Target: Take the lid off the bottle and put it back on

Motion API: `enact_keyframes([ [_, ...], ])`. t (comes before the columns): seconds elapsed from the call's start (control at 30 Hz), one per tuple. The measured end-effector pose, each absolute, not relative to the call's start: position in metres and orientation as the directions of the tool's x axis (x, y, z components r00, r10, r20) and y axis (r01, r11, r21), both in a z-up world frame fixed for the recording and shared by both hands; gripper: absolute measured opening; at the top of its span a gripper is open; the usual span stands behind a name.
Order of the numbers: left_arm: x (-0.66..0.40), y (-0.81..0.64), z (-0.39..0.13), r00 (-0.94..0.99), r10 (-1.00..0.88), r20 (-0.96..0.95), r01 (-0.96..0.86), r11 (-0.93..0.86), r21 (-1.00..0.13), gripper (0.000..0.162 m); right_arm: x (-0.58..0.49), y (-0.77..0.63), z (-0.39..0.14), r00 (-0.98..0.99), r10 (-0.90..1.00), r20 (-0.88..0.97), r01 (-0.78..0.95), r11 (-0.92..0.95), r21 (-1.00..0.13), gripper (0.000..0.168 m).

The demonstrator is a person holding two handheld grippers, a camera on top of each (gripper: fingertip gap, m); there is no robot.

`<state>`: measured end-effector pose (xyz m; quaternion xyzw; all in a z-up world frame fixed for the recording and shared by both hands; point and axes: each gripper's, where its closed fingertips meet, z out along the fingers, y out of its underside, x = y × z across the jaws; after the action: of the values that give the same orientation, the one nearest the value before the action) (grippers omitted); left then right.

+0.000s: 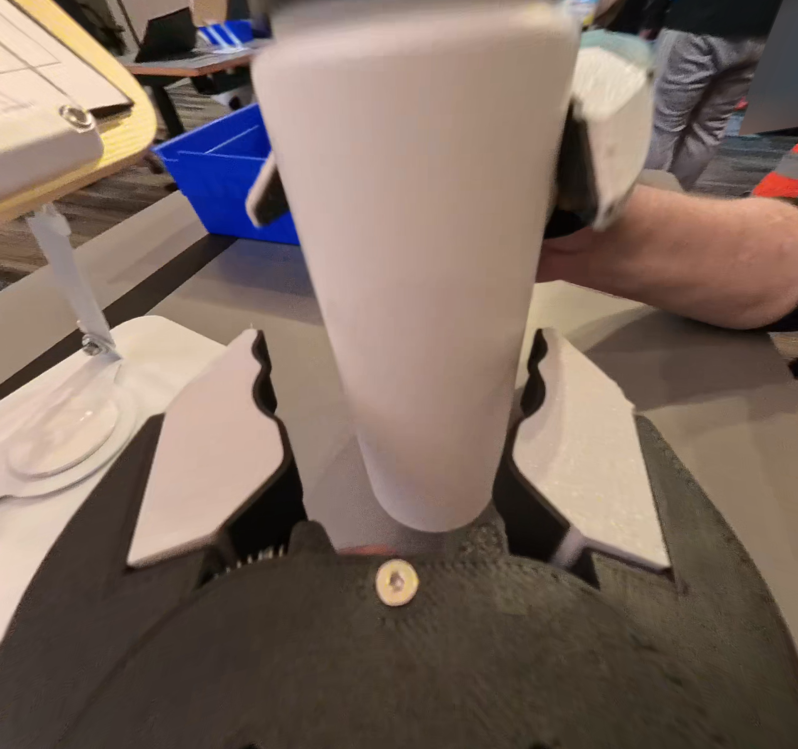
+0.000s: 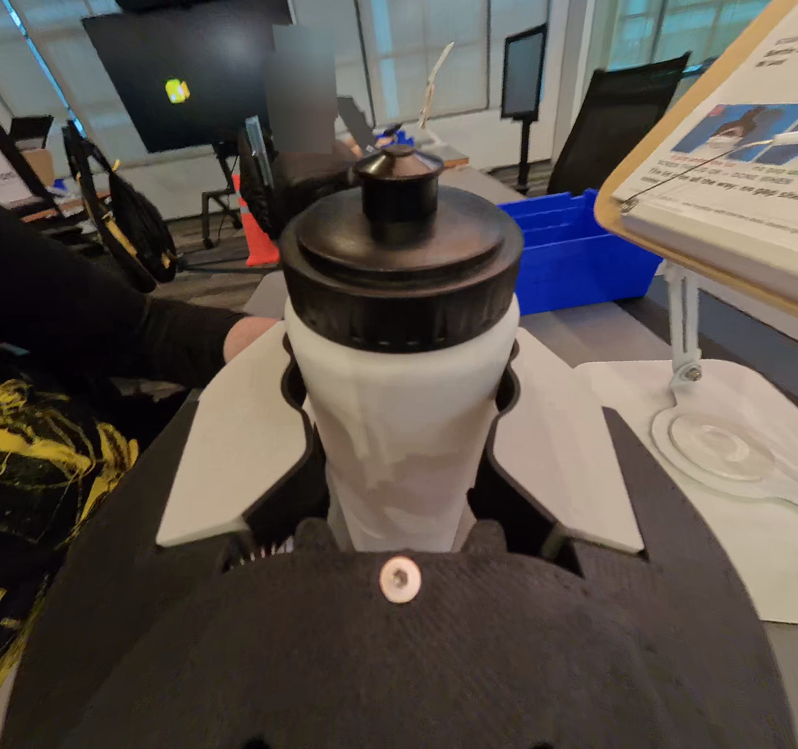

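right gripper (image 2: 399,387) clamps the bottle (image 2: 399,417) below its lid (image 2: 399,279); left gripper (image 1: 397,365) gapes around the base; light, smooth plastic, likely squashy; grip the lid's ribbed rim.

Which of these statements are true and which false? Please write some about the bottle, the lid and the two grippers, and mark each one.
1. The black lid sits on the white bottle. True.
2. The right gripper is shut on the bottle's body. True.
3. The left gripper grips the lid. False: its fingers stand open beside the bottle's lower body.
4. The bin behind the bottle is red. False: it is blue.
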<state>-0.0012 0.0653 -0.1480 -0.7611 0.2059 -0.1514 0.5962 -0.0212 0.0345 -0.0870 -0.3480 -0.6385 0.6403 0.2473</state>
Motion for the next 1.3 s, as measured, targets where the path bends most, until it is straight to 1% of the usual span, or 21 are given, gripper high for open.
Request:
enact_keyframes([
  [0.07,0.004,0.064,-0.145,0.844,-0.537,0.003,-0.129,-0.209,-0.969,0.123,-0.02,0.032,-0.095,-0.644,0.759,-0.095,0.162,0.014,-0.987,0.089],
  [0.1,0.007,0.063,-0.144,0.829,-0.559,0.001,-0.134,-0.201,-0.97,0.124,-0.019,0.031,-0.099,-0.65,0.756,-0.082,0.172,0.042,-0.984,0.089],
  [0.2,0.018,0.066,-0.153,0.804,-0.595,0.002,-0.159,-0.218,-0.963,0.12,-0.017,0.026,-0.102,-0.68,0.73,-0.068,0.169,0.067,-0.983,0.088],
  [0.3,0.024,0.072,-0.161,0.798,-0.603,-0.001,-0.168,-0.221,-0.961,0.106,-0.017,0.022,-0.106,-0.708,0.703,-0.069,0.142,0.046,-0.989,0.088],
  [0.37,0.027,0.073,-0.164,0.788,-0.616,0.001,-0.175,-0.226,-0.958,0.101,-0.017,0.021,-0.11,-0.722,0.689,-0.068,0.128,0.036,-0.991,0.088],
  [0.5,0.028,0.076,-0.166,0.785,-0.62,-0.008,-0.198,-0.238,-0.951,0.101,-0.014,0.026,-0.11,-0.74,0.669,-0.074,0.098,-0.002,-0.995,0.088],
  [0.67,0.033,0.079,-0.169,0.774,-0.631,-0.045,-0.25,-0.239,-0.938,0.1,-0.005,0.03,-0.112,-0.755,0.654,-0.043,0.094,0.043,-0.995,0.087],
  [0.87,0.036,0.08,-0.167,0.782,-0.622,-0.035,-0.204,-0.204,-0.958,0.099,-0.001,0.03,-0.112,-0.772,0.632,-0.061,0.1,0.027,-0.995,0.087],
  [0.97,0.036,0.08,-0.167,0.78,-0.625,-0.037,-0.211,-0.206,-0.956,0.099,-0.001,0.031,-0.112,-0.769,0.633,-0.089,0.132,0.021,-0.991,0.088],
  [1.03,0.037,0.08,-0.167,0.778,-0.627,-0.036,-0.204,-0.198,-0.959,0.099,-0.002,0.037,-0.107,-0.75,0.65,-0.118,0.162,0.008,-0.987,0.098],
  [1.2,0.035,0.082,-0.166,0.784,-0.62,-0.036,-0.199,-0.195,-0.96,0.099,0.012,0.061,-0.077,-0.66,0.749,-0.058,0.188,0.091,-0.978,0.097],
  [1.23,0.035,0.082,-0.166,0.786,-0.617,-0.038,-0.2,-0.196,-0.96,0.098,0.014,0.064,-0.07,-0.638,0.768,-0.058,0.218,0.108,-0.97,0.094],
  [1.3,0.035,0.083,-0.166,0.787,-0.616,-0.039,-0.201,-0.196,-0.96,0.098,0.018,0.067,-0.061,-0.59,0.803,-0.086,0.339,0.15,-0.929,0.091],
])
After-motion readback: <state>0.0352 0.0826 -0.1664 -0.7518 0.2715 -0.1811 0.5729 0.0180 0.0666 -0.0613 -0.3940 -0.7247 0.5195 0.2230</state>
